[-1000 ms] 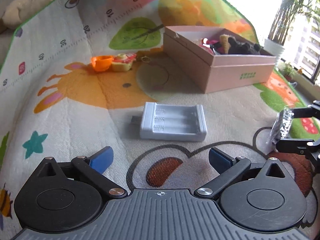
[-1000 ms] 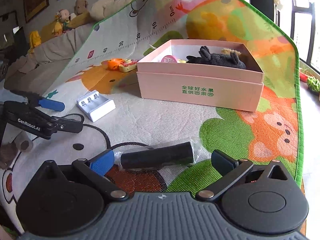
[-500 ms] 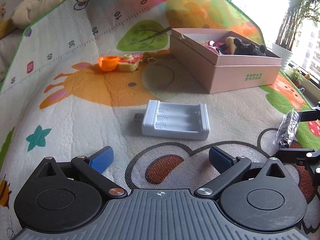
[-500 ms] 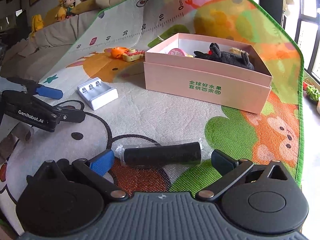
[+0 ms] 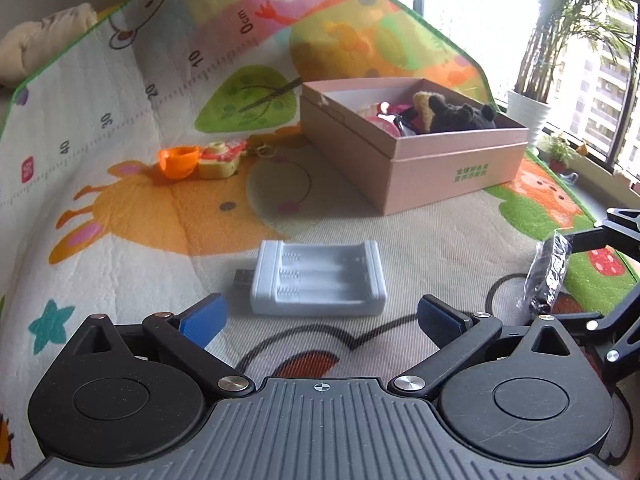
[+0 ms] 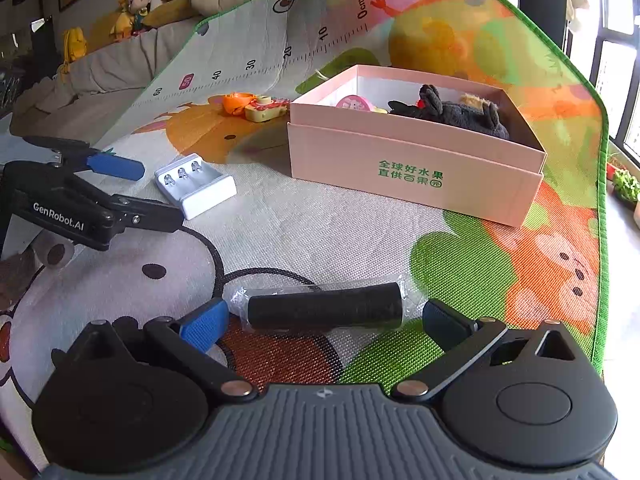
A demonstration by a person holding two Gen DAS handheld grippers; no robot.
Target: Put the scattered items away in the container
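the left gripper [image 5: 319,318] hangs low over a colourful play mat [image 5: 120,208], its blue-padded fingers spread wide and holding nothing. just ahead of the fingers lies a white battery charger [image 5: 318,278], flat on the mat with its empty slots facing up and a usb plug sticking out of its left end. the charger sits between the lines of the two fingers but beyond their tips, not touched by either.

the right gripper [image 6: 326,322] is likewise released, fingers wide apart. a black cylinder in clear plastic wrap [image 6: 325,306] lies crosswise on the mat between the fingertips; the wrap ends come close to both pads, though whether they touch is hard to tell from this angle.

further back stands an open pink box [image 6: 412,168] with green print on its side. inside it lie a dark plush toy [image 6: 452,114] and a pink round item [image 6: 354,103]. left of the box, still out on the mat, an orange cup-like toy [image 5: 178,161] sits touching a small yellow toy camera [image 5: 220,158].

in the right wrist view the left gripper appears at the left edge, beside the charger. stuffed toys [image 6: 132,12] rest on a grey sofa [image 6: 100,72] behind the mat, and a potted plant [image 5: 528,106] stands by the window.
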